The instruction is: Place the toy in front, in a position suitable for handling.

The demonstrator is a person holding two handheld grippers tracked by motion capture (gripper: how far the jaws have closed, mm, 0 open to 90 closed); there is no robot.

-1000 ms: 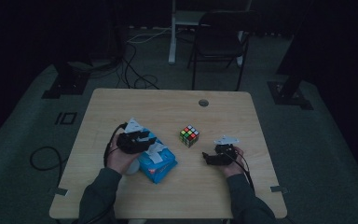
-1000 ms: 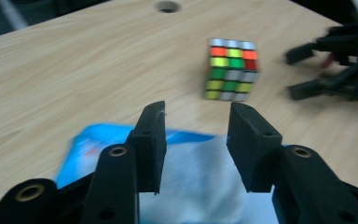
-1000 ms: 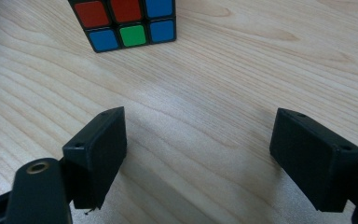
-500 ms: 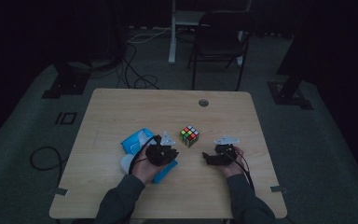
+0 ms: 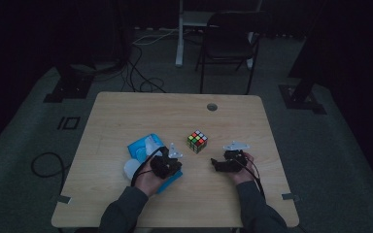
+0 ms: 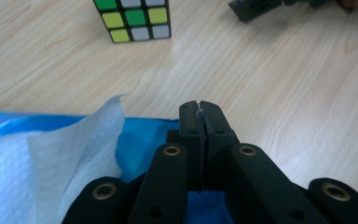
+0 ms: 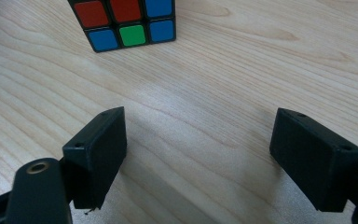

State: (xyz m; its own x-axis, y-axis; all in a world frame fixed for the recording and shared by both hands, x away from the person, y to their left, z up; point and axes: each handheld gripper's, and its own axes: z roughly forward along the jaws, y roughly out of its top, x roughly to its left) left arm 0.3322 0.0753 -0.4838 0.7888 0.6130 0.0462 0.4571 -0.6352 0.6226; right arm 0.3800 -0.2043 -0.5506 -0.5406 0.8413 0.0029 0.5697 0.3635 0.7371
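Note:
A scrambled Rubik's cube (image 5: pixel 197 141) stands on the wooden table (image 5: pixel 141 111), right of centre. My left gripper (image 5: pixel 171 165) hovers over a blue tissue pack (image 5: pixel 143 145). In the left gripper view this gripper (image 6: pixel 199 108) is shut with nothing visibly between its jaws. A white tissue (image 6: pixel 51 154) sticks up from the blue pack (image 6: pixel 144 140) to its left, and the cube (image 6: pixel 133 18) is ahead. My right gripper (image 5: pixel 215 165) rests on the table right of the cube. In the right gripper view it (image 7: pixel 200 119) stands wide open with bare wood between its jaws, facing the cube (image 7: pixel 123 23).
A white wad of tissue (image 5: pixel 131 168) lies left of my left hand. The table has a round cable hole (image 5: pixel 212 107) near its far edge. A dark chair (image 5: pixel 230 43) and floor cables (image 5: pixel 141 77) sit beyond the table. The other gripper's jaw (image 6: pixel 254 7) shows far off.
My left hand has moved right, from the left side of the blue pack to over it, closer to the cube. The right gripper and the cube have stayed in place.

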